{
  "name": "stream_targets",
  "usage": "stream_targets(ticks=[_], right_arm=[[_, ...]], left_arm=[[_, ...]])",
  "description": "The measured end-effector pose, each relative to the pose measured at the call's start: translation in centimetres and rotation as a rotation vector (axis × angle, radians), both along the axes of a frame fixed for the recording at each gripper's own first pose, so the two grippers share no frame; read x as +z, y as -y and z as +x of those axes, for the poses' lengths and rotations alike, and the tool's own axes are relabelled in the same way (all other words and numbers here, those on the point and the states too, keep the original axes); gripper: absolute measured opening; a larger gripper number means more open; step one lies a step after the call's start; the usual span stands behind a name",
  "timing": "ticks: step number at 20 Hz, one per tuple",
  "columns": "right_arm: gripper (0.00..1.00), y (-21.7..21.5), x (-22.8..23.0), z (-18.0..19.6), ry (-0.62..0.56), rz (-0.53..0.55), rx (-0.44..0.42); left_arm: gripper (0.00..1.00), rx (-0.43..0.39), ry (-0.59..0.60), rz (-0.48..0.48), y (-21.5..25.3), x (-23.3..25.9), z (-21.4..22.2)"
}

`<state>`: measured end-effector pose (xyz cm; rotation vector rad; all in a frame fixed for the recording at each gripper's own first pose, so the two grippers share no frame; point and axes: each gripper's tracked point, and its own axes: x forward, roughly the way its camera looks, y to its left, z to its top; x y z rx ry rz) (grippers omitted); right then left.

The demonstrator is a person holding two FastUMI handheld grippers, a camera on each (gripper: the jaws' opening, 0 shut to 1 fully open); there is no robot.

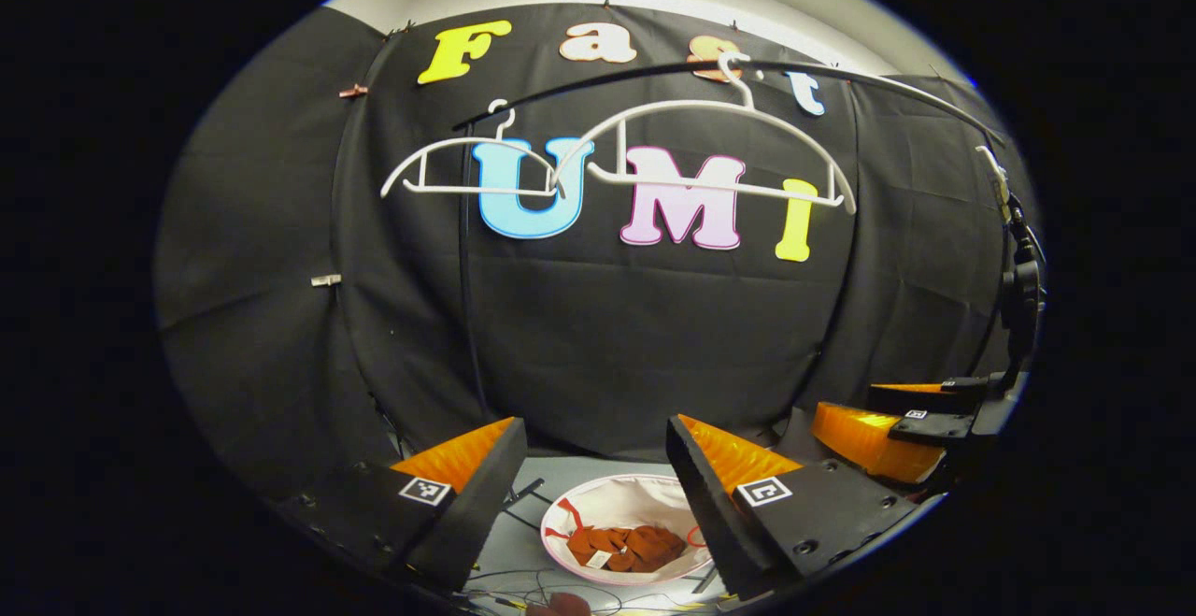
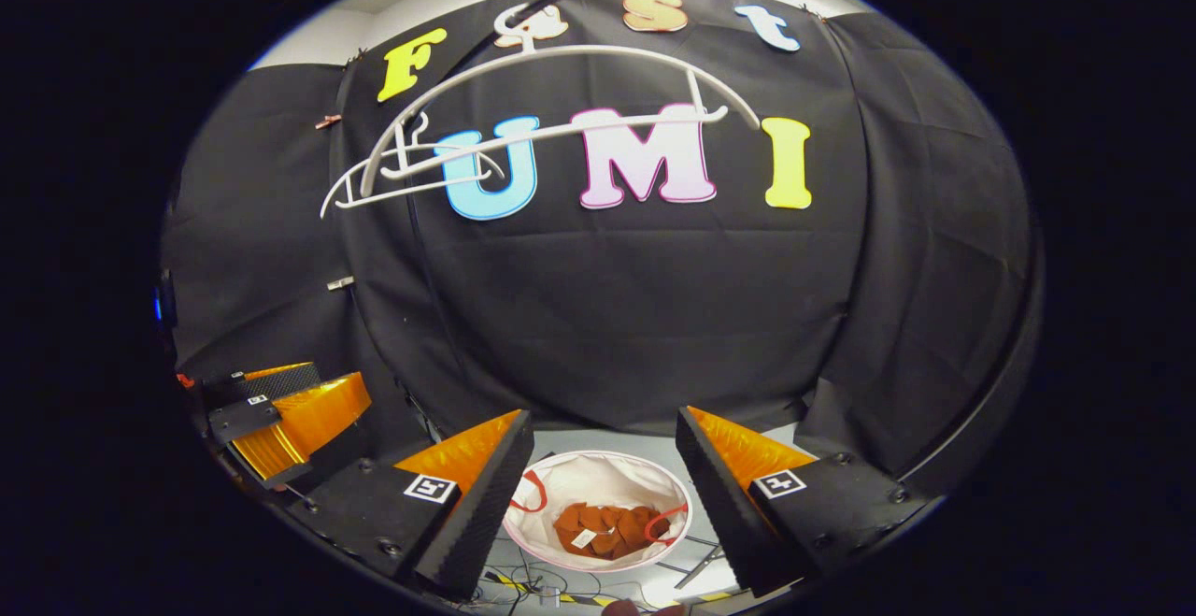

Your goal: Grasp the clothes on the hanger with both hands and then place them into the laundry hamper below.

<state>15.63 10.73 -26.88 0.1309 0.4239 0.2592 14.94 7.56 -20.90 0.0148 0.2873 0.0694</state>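
We held the left gripper (image 1: 590,466) and right gripper (image 2: 603,462) released, jaws apart, nothing between. At six o'clock below, rust clothes (image 2: 607,528) lay crumpled in the hamper (image 2: 598,472), their long axis unclear; two hangers (image 1: 691,153) hung bare at twelve.

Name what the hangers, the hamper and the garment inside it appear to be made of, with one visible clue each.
Hangers: probably moulded plastic; white, smooth, thin rounded bars.
Hamper: seemingly thin white fabric; wrinkled soft wall, round rim.
Garment: cloth, rust-brown and matte; it lies crumpled in folds.
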Motion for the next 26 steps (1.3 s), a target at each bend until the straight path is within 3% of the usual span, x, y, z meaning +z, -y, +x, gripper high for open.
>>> stream_targets(ticks=[12,19,21,22,26], right_arm=[[1.0,1.1,13.7,-6.2,0.249,0.03,-0.096],[1.0,2.9,21.3,-8.7,0.385,-0.008,-0.131],[0.94,3.5,23.2,-9.5,0.423,-0.002,-0.146],[1.0,3.9,24.2,-9.8,0.444,0.0,-0.151],[0.98,5.1,27.3,-11.6,0.514,-0.013,-0.169]], left_arm=[[0.95,-0.036,0.182,0.045,-0.2,11.4,-7.8],[0.95,-0.048,0.256,0.05,0.7,16.6,-10.7],[0.92,-0.043,0.287,0.064,0.9,18.3,-11.4],[0.92,-0.039,0.301,0.07,1.1,18.9,-11.8],[0.95,-0.028,0.325,0.082,1.9,20.3,-13.3]])
